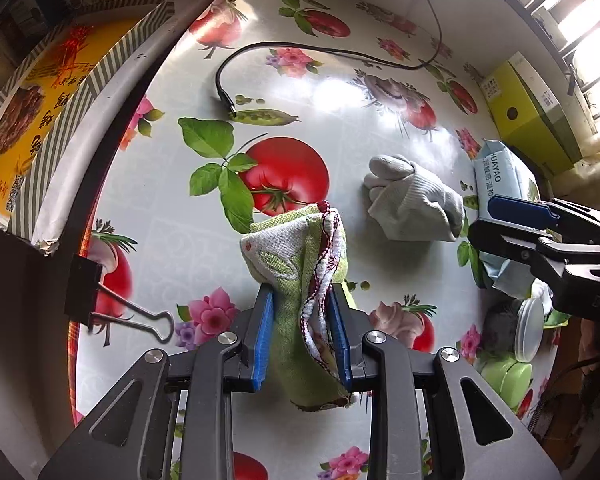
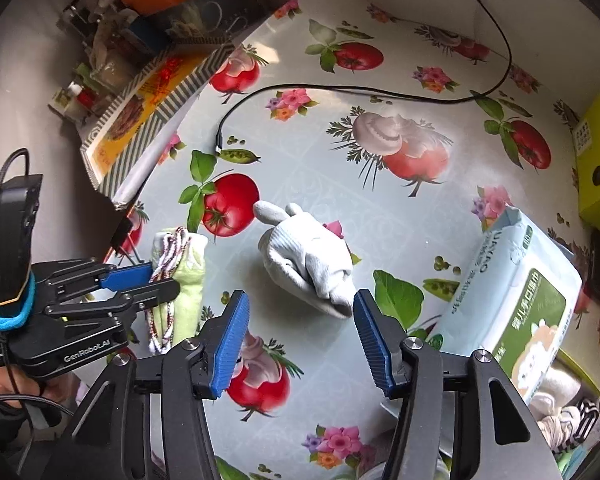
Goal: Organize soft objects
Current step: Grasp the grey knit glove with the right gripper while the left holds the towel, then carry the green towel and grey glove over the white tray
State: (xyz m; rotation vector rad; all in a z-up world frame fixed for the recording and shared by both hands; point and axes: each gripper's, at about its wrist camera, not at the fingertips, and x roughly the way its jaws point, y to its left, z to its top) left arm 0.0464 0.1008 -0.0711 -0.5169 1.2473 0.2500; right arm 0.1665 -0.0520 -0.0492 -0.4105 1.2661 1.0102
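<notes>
1. I have two grippers in view. My left gripper point(image 1: 301, 332) has its blue pads clamped on one folded green cloth point(image 1: 296, 264), which is lifted clear of the table point(image 1: 324, 92) and bunched between the fingers; a red-and-white braided trim hangs along its right side.
2. From the right wrist camera I see the same left gripper point(image 2: 156, 278) side-on at the left edge, with the cloth point(image 2: 182, 280) pinched in it and drooping below.
3. My right gripper point(image 2: 300, 344) has its two blue pads wide apart with nothing between them. It hovers just above the table, and the cuff end of the glove lies near its right pad.
4. One grey-white work glove point(image 2: 308, 258) lies crumpled on the table, roughly in the middle, apart from the cloth. In the left view it point(image 1: 412, 198) sits to the right of the cloth.
5. One pale blue pack of wipes point(image 2: 516, 296) lies at the right, partly over a green container edge.
6. One black cable point(image 1: 316, 50) loops across the far half of the table, its plug end resting by a printed pea pod.
7. One black binder clip point(image 1: 100, 304) grips the table edge on the left.
8. One yellow-green box point(image 1: 532, 108) stands at the far right.
</notes>
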